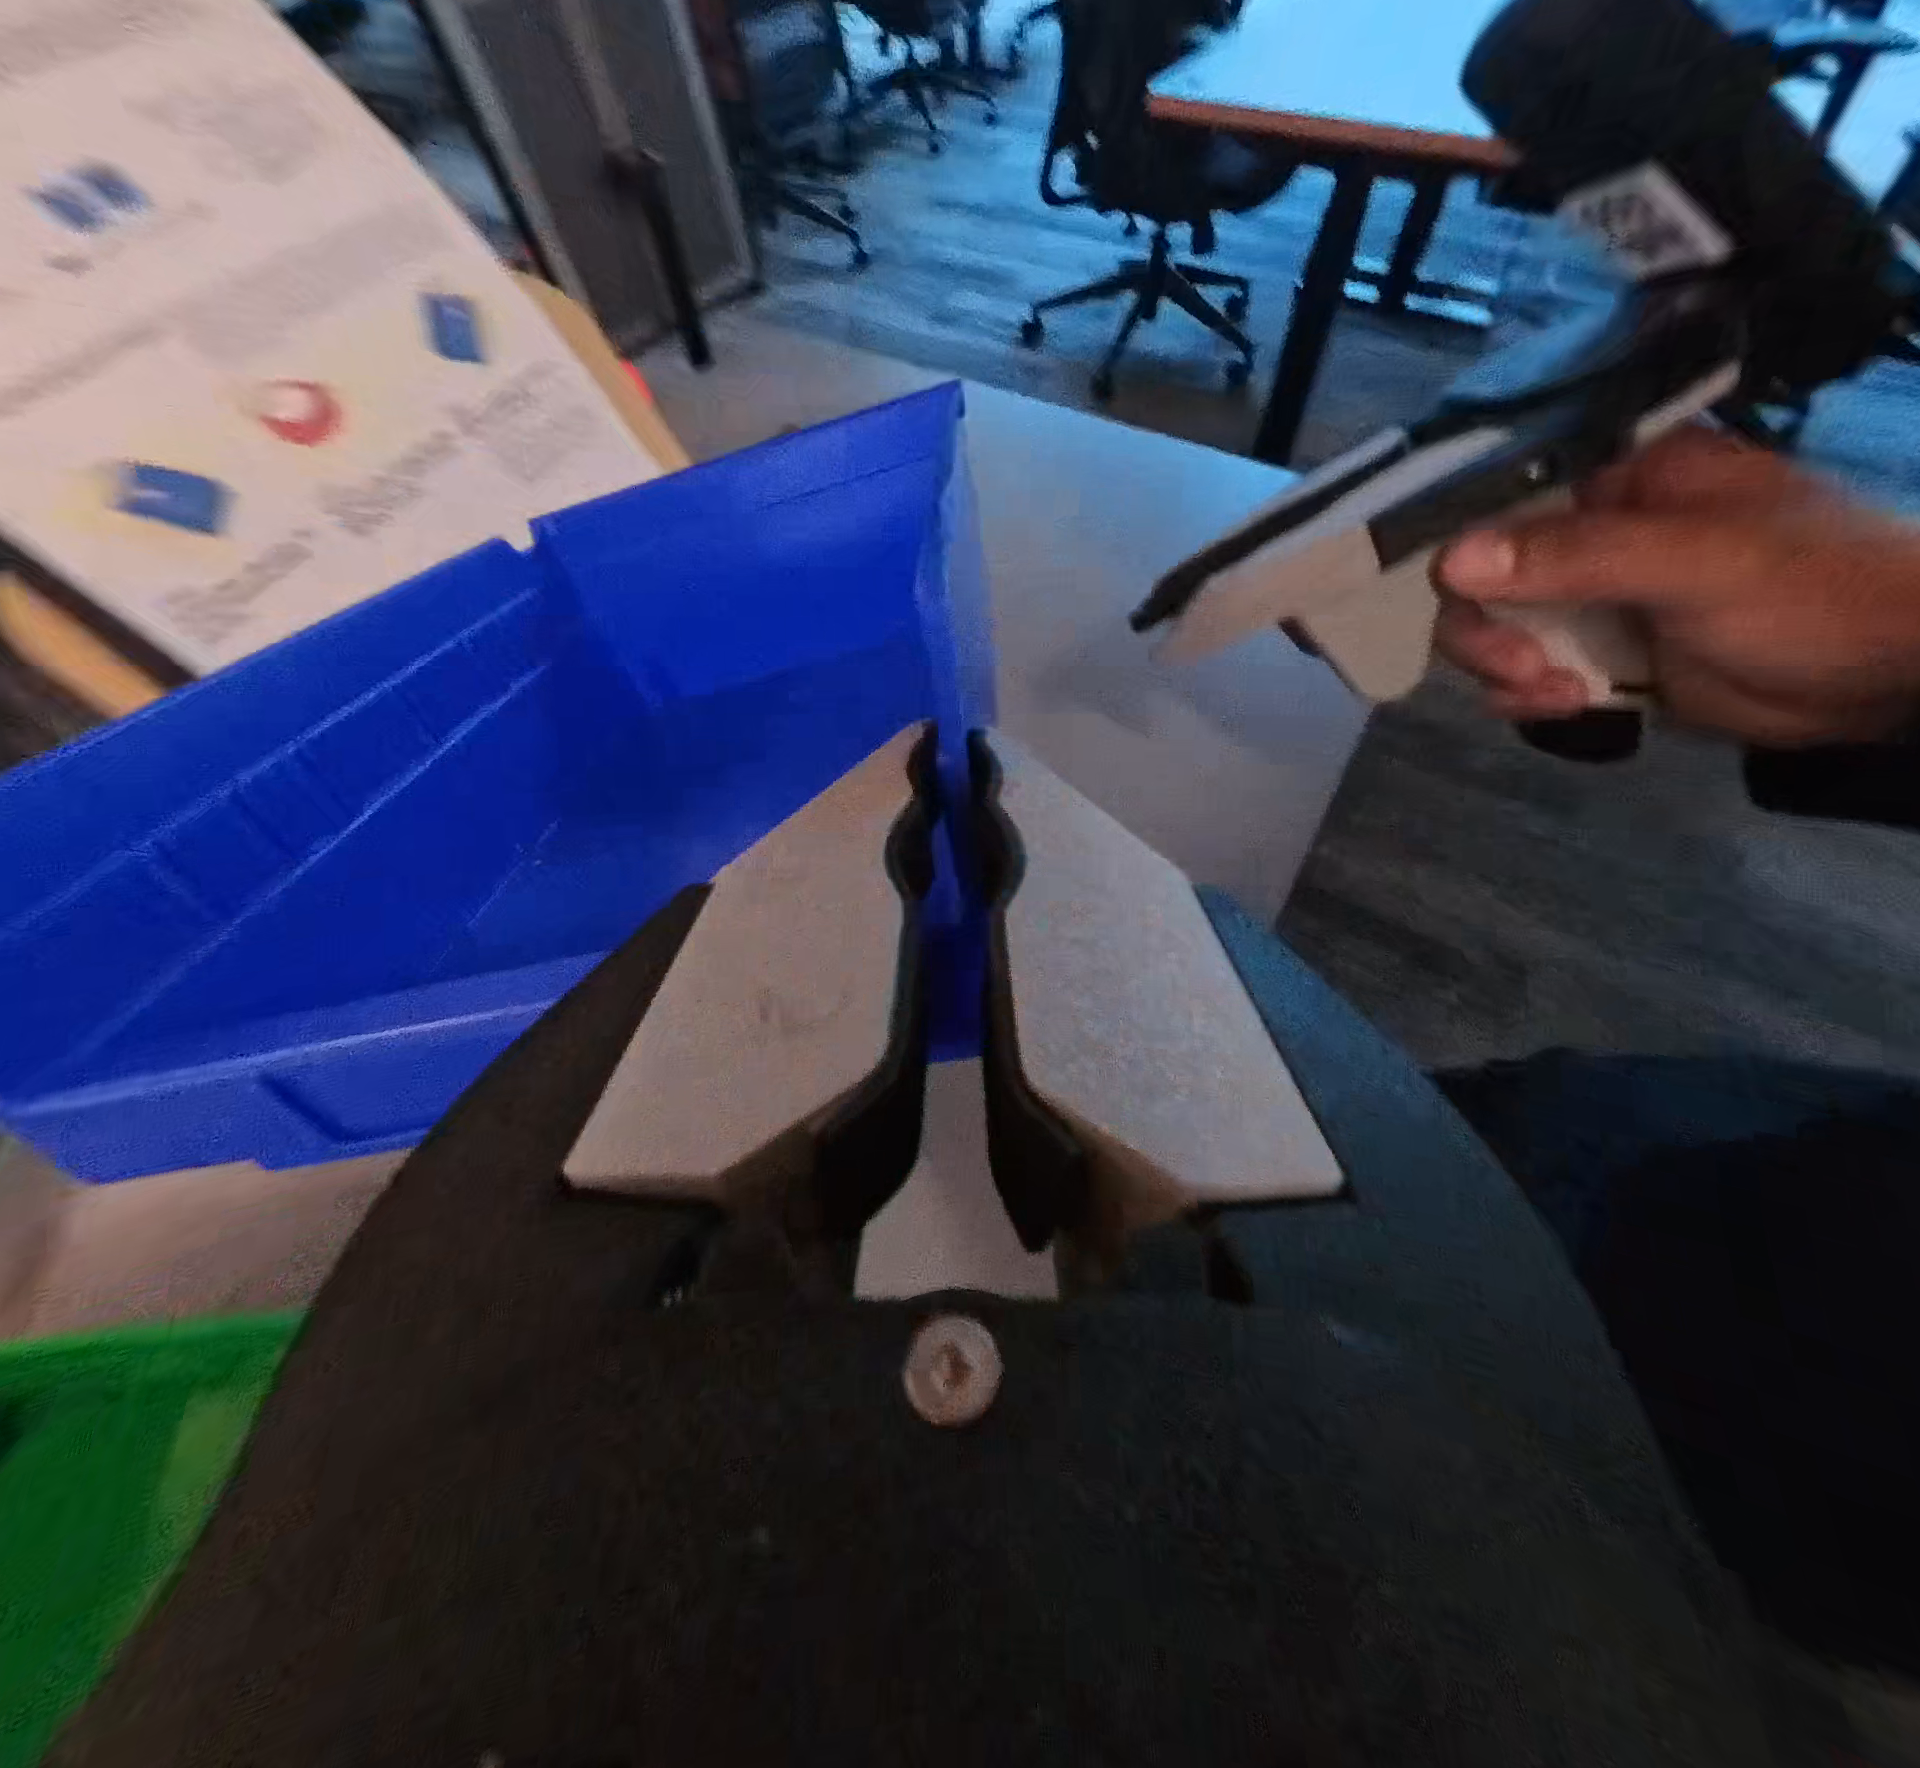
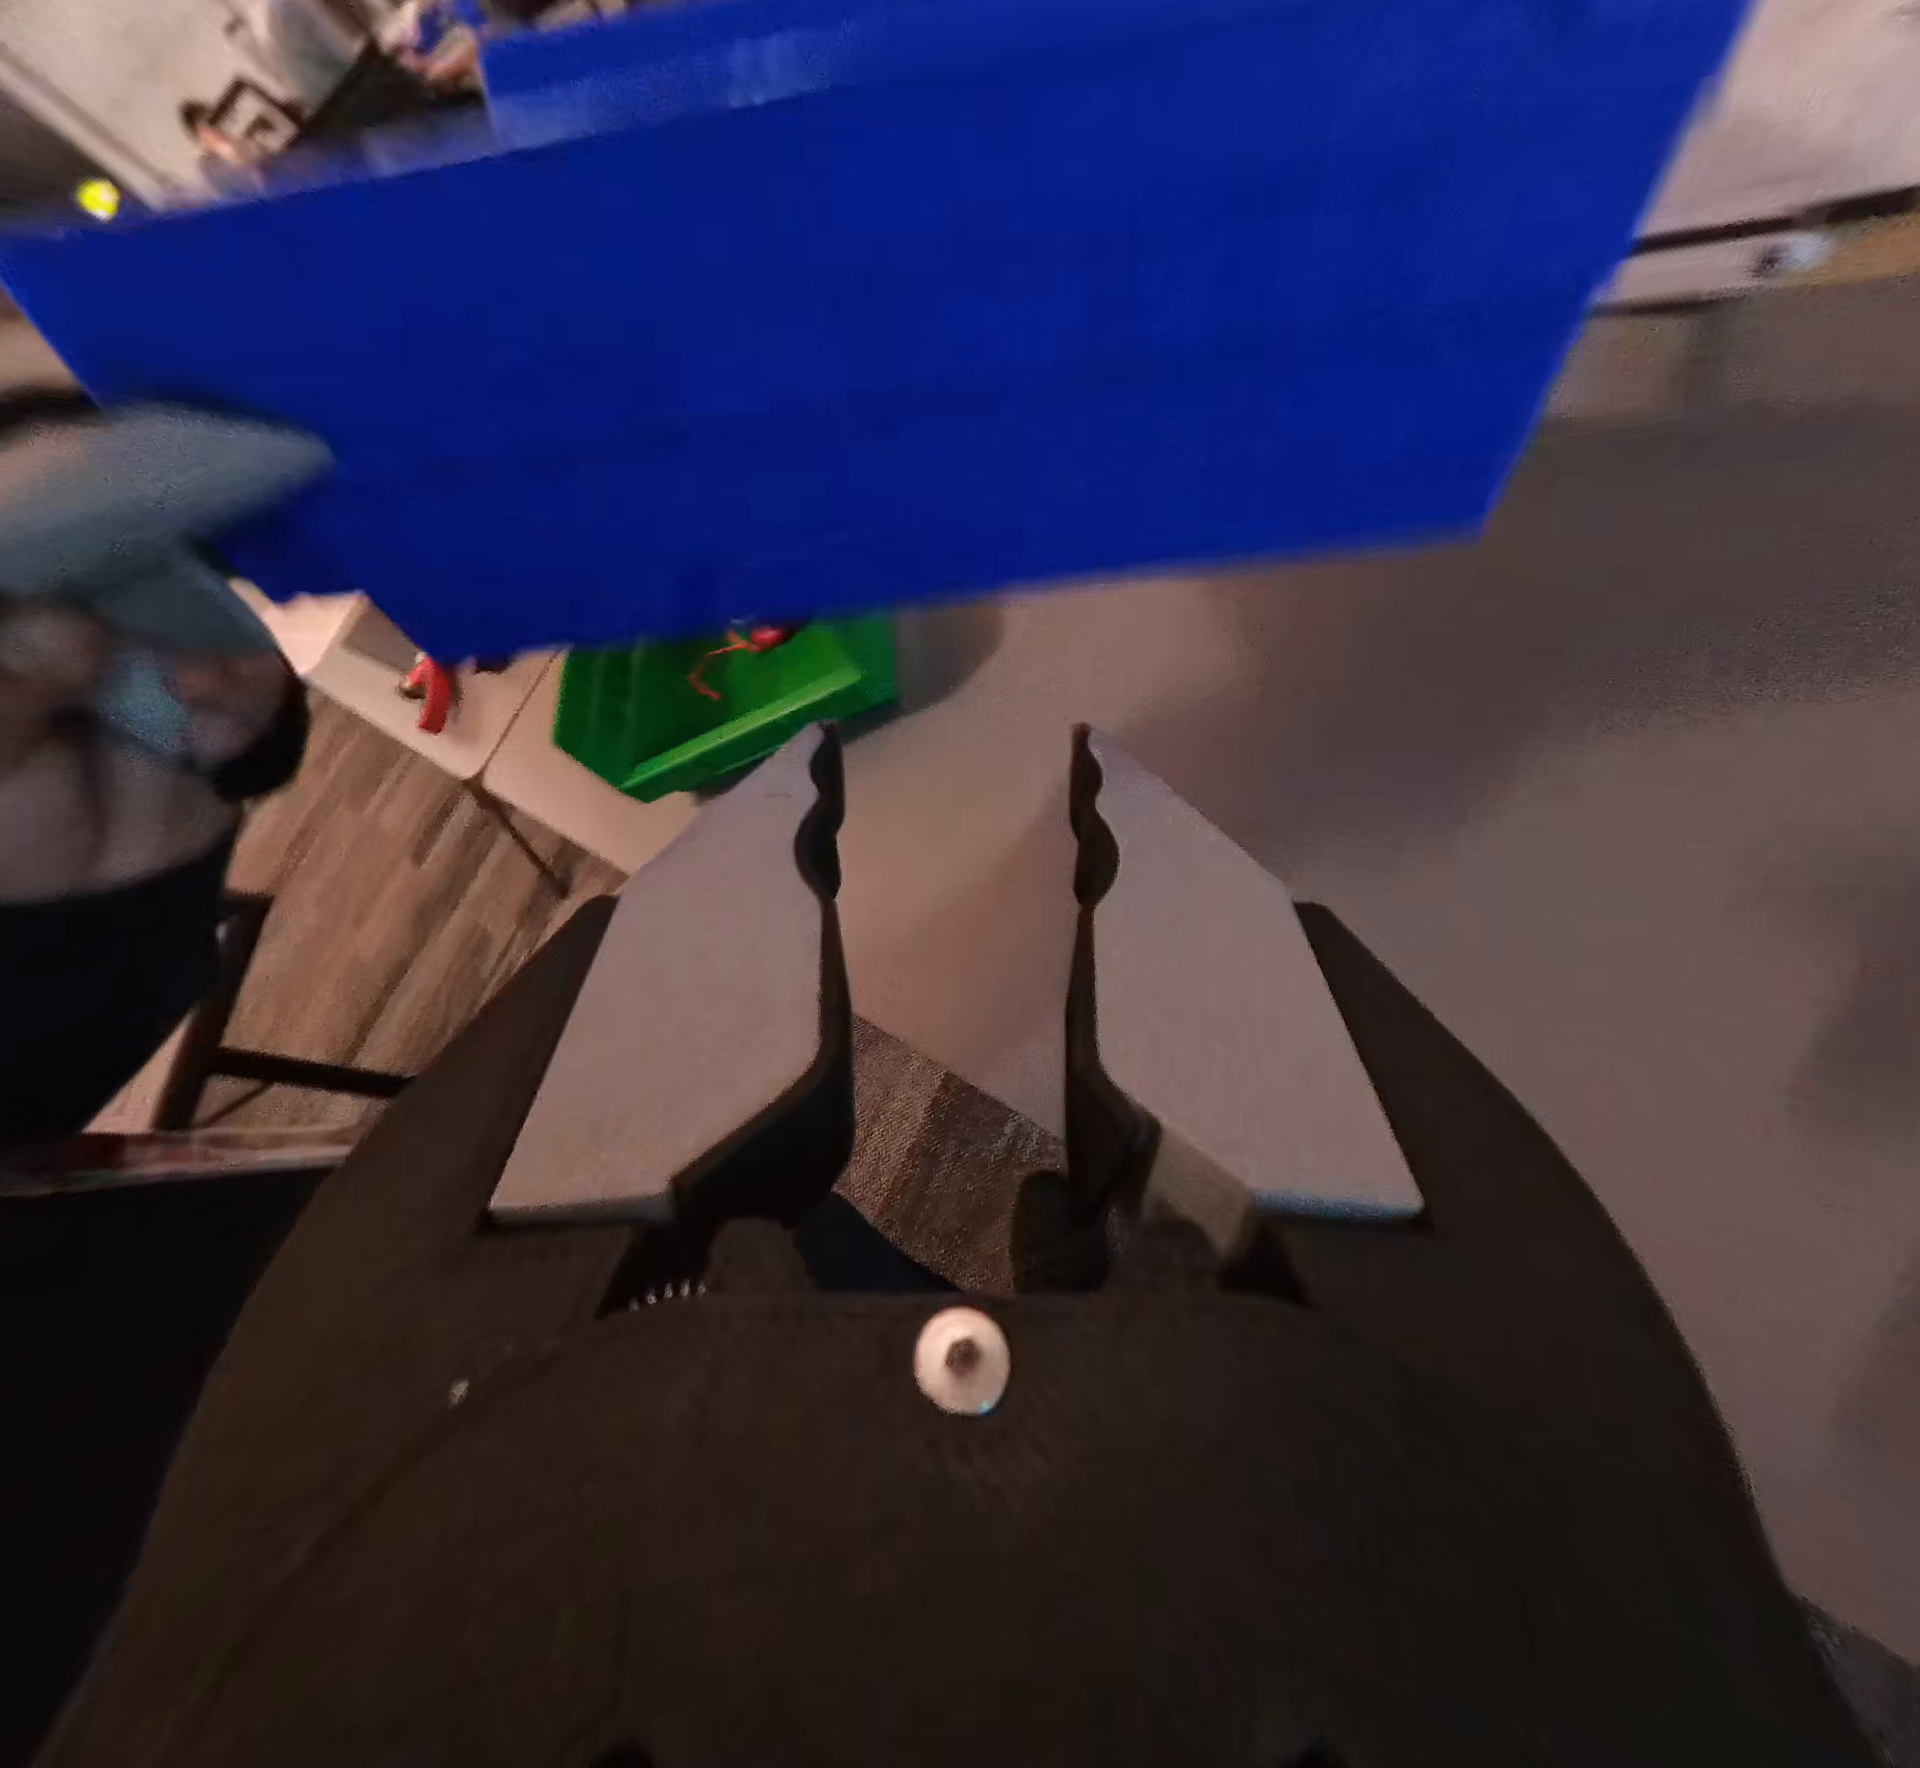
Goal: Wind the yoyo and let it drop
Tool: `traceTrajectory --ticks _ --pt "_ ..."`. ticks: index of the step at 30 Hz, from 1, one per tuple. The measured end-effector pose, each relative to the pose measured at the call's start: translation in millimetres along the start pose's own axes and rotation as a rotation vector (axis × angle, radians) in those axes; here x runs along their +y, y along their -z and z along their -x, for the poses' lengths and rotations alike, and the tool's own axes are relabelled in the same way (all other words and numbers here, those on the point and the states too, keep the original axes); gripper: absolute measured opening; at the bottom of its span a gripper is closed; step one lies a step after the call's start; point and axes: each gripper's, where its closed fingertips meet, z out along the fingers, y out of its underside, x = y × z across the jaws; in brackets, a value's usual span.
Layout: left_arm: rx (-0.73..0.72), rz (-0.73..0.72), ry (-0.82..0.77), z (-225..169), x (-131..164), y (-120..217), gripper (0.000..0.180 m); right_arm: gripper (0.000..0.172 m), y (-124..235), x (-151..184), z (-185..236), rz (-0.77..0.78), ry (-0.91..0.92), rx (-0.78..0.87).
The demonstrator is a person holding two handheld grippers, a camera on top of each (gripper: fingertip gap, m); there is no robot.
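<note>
- Left gripper (image 1: 951, 752): the fingers are clamped on the thin end wall of a blue bin (image 1: 436, 783), both pads pressed against the plastic. The bin hangs in the air, tilted, above the pale worktop (image 1: 1132, 596).
- Right gripper (image 2: 951, 752): the fingers are spread apart with nothing between them; only bare worktop shows in the gap. In the left wrist view this gripper is seen off to the right, held in a hand (image 1: 1704, 596), well apart from the blue bin.
- Blue bin, right wrist view: its flat side fills the upper frame, heavily blurred.
- Green bin (image 2: 727, 710): rests on the worktop below the blue bin. A small red object with a red string (image 2: 753, 643), apparently the yoyo, lies inside, partly hidden by the blue bin's edge.
- A second small red item (image 2: 431, 690) lies on the worktop left of the green bin; too blurred to identify.
</note>
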Motion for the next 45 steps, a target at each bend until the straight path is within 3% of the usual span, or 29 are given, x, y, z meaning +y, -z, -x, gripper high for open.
traceTrajectory --ticks 5,6,8,10,12,15,18,20,26,29,32,36,39,41,45 --pt "0.165 0.157 -0.014 -81.9 59.3 -114.8 0.002 0.043 26.4 11.7 -66.3 -0.005 -0.173 -0.034" --pt "0.122 0.166 0.006 -88.6 70.5 -131.4 0.000 0.044 27.2 17.1 -76.7 0.020 -0.182 -0.034" --pt "0.129 0.343 0.031 -103.0 110.1 -163.0 0.001 0.052 25.3 41.7 -108.4 0.149 -0.153 0.043" --pt "0.290 0.502 0.200 -133.5 135.7 -183.4 0.015 0.050 24.8 64.3 -137.9 0.260 -0.117 0.099" --pt "0.448 0.495 0.409 -156.2 126.5 -190.7 0.017 0.048 30.8 71.4 -165.5 0.300 -0.073 0.147" --pt "0.410 0.429 0.578 -137.5 109.5 -192.5 0.036 0.043 49.5 47.6 -204.1 0.255 0.022 0.245" --pt "0.242 0.370 0.635 -87.3 108.8 -169.0 0.044 0.044 55.3 16.8 -213.0 0.219 0.123 0.218" --pt "0.088 0.374 0.629 -43.0 123.4 -139.4 0.044 0.045 47.3 2.5 -202.9 0.212 0.176 0.155" --pt "-0.401 0.618 0.601 100.9 201.1 -7.8 0.041 0.045 3.3 -0.4 -150.9 0.233 0.237 0.004" --pt "-0.551 0.780 0.613 160.1 236.5 59.3 0.041 0.044 -12.3 8.3 -127.2 0.234 0.188 -0.045" --pt "-0.534 0.973 0.653 195.2 277.6 105.5 0.049 0.044 -22.1 19.8 -114.5 0.264 0.164 -0.051" --pt "-0.414 1.207 0.595 224.5 326.6 135.8 0.065 0.042 -29.8 23.3 -118.6 0.294 0.180 0.045" --pt "-0.261 1.407 0.483 230.3 359.4 147.6 0.069 0.041 -36.3 13.1 -114.7 0.262 0.119 0.101" --pt "-0.237 1.462 0.274 251.8 368.4 145.0 0.072 0.040 -43.9 7.2 -106.9 0.235 0.067 0.122" --pt "-0.095 1.489 0.306 251.1 392.0 123.2 0.085 0.040 -63.9 3.2 -81.7 0.207 -0.012 0.128"
